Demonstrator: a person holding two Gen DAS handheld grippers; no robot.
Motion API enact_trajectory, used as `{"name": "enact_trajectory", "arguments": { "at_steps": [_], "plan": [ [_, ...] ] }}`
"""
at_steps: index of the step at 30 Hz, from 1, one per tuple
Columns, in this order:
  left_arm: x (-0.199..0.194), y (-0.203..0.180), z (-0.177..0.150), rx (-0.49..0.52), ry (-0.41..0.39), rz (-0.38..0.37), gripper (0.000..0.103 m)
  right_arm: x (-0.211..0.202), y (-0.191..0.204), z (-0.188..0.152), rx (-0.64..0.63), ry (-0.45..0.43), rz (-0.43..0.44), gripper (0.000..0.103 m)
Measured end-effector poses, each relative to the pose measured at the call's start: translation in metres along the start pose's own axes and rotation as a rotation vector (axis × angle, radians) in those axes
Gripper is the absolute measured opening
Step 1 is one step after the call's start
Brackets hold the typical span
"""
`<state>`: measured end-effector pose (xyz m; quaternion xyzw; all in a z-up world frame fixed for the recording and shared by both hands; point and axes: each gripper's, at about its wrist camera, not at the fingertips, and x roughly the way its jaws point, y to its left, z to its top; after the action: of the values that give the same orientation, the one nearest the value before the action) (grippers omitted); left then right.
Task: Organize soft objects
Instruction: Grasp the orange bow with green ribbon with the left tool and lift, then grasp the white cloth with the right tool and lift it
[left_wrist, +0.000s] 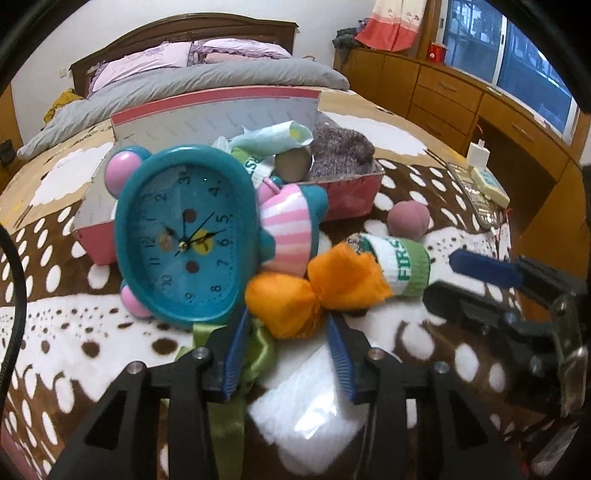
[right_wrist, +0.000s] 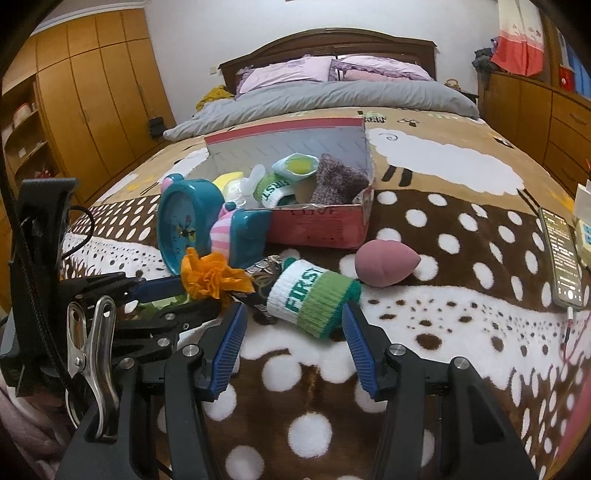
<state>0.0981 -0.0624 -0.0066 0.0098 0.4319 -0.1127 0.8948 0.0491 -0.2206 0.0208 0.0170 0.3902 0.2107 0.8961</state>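
The left claw (left_wrist: 286, 347) stands narrowly parted around the orange cloth bundle (left_wrist: 295, 295) at lower centre, pads not clearly pressing. The right claw (right_wrist: 295, 347) gapes wide before the rolled sock (right_wrist: 314, 299). Next: grip, then lift into the pink box (right_wrist: 325, 225) mid-frame.

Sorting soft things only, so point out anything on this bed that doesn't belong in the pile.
The teal alarm clock stands out: hard plastic, propped tilted against the pink box, among soft things such as the rolled sock and orange cloth bundle.
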Motion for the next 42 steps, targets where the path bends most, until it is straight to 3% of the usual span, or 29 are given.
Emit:
{"name": "enact_trajectory", "arguments": {
  "at_steps": [3, 5, 8, 15, 36, 42],
  "plan": [
    [0.003, 0.0, 0.002, -0.013, -0.006, -0.026, 0.042, 0.003, -0.003, -0.001, 0.01, 0.006, 0.005, 0.055],
    [0.003, -0.001, 0.002, -0.006, -0.015, -0.015, 0.032, 0.005, -0.004, -0.002, 0.016, 0.012, 0.008, 0.055],
    [0.0, 0.0, 0.001, -0.01, -0.019, -0.031, 0.027, 0.007, -0.006, -0.002, 0.024, 0.018, 0.012, 0.055],
    [-0.021, 0.006, -0.003, -0.014, -0.054, -0.021, 0.026, 0.005, 0.001, -0.003, 0.011, 0.021, 0.015, 0.055],
    [-0.046, 0.069, -0.033, -0.148, -0.006, 0.166, 0.026, 0.028, 0.05, -0.014, -0.092, 0.132, 0.08, 0.055],
    [-0.047, 0.072, -0.035, -0.163, -0.002, 0.159, 0.026, 0.036, 0.056, -0.018, -0.093, 0.16, 0.091, 0.054]
  ]
}}
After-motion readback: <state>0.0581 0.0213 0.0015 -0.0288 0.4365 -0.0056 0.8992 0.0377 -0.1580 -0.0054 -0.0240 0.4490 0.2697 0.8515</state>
